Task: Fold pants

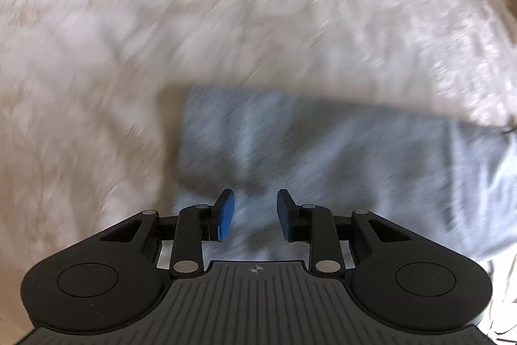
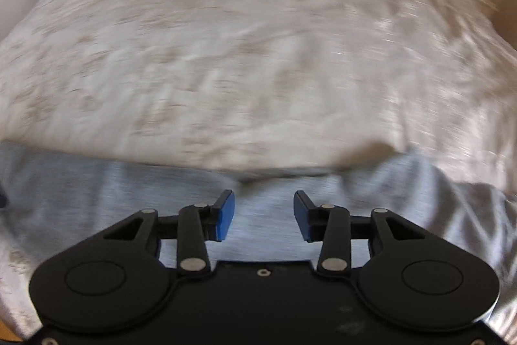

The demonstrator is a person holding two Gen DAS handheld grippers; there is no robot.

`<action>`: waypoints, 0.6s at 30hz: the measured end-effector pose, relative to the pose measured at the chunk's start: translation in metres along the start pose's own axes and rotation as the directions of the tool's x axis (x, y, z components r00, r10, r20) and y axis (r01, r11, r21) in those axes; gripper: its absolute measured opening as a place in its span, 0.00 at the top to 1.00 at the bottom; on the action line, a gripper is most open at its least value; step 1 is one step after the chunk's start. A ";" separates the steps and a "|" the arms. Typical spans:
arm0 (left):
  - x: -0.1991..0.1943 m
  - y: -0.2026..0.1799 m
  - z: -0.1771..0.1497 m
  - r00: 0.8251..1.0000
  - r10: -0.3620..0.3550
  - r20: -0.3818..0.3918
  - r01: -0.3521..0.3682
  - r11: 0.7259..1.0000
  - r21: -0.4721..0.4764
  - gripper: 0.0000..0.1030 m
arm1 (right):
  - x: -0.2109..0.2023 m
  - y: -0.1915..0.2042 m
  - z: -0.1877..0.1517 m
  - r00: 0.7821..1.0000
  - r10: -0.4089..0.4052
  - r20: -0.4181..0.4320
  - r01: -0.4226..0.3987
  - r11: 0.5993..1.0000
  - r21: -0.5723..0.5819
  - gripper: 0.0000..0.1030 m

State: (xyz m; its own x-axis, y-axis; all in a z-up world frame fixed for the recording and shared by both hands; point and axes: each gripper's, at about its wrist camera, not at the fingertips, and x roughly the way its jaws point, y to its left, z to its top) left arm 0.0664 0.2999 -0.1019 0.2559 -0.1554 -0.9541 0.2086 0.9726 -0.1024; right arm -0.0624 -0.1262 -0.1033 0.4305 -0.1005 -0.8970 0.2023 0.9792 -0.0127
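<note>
Both views motion-blurred. Light blue-grey fabric pants (image 1: 323, 157) lie flat on the bed's white, faintly patterned bedspread (image 1: 161, 37), near its edge. Left claw (image 1: 255, 214) hangs over the pants, blue pads apart by a narrow gap, nothing between them. Right claw (image 2: 264, 215) stands over the pants (image 2: 113, 193) too, jaws wider apart, empty.
</note>
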 end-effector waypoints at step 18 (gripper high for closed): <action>0.036 -0.244 -0.015 0.975 -0.212 -0.060 0.217 0.972 0.093 0.72 | 0.053 -0.150 0.047 1.000 0.016 0.008 -0.017 0.988 0.151 0.47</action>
State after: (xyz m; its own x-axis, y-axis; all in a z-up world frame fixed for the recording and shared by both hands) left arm 0.0102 0.0598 -0.1153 0.1485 -0.3474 -0.9259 0.3463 0.8952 -0.2804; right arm -0.0286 -0.2862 -0.1285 0.4403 -0.0859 -0.8937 0.3251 0.9431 0.0695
